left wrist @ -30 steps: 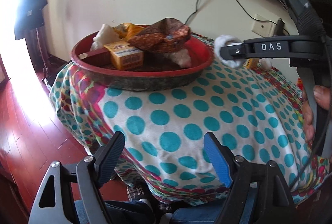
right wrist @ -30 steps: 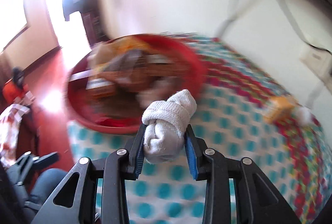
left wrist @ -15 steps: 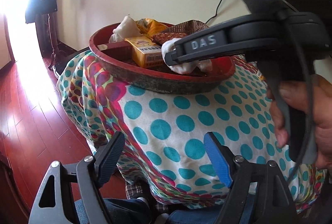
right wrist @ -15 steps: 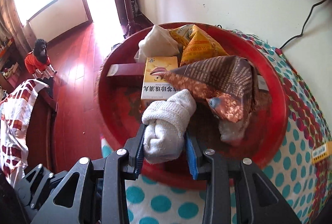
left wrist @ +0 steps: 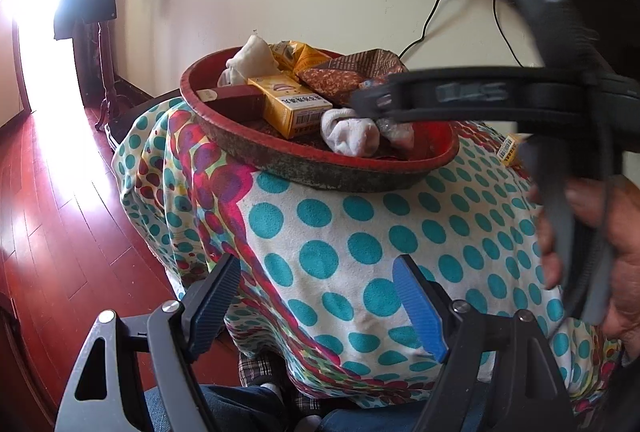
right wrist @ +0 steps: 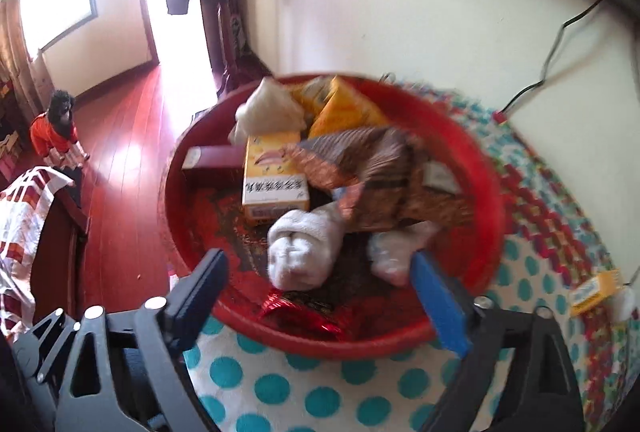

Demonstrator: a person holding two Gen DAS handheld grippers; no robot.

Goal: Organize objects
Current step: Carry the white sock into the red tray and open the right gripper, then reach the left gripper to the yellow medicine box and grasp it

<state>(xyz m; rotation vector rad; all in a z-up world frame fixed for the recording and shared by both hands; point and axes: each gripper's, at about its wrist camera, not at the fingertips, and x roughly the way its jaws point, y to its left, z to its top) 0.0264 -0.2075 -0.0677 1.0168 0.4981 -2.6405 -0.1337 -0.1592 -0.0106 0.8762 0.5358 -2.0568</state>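
A rolled white sock (right wrist: 304, 248) lies in the red round tray (right wrist: 486, 168), next to a yellow box (right wrist: 274, 180) and a brown patterned wrapper (right wrist: 368, 160). My right gripper (right wrist: 316, 296) is open and empty, just above and in front of the sock. In the left wrist view the sock (left wrist: 352, 134) rests inside the tray (left wrist: 320, 162), under the blurred right gripper (left wrist: 380, 102). My left gripper (left wrist: 316, 298) is open and empty, low in front of the dotted tablecloth (left wrist: 360, 232).
The tray also holds another white sock (right wrist: 266, 108), yellow packets (right wrist: 344, 108) and a dark red box (right wrist: 212, 162). A small yellow box (right wrist: 592, 290) lies on the cloth at the right. Wall and cables stand behind; red wood floor at left.
My right gripper has opened and let the white sock drop into the red tray, then drawn back a little. My left gripper has stayed open and low.
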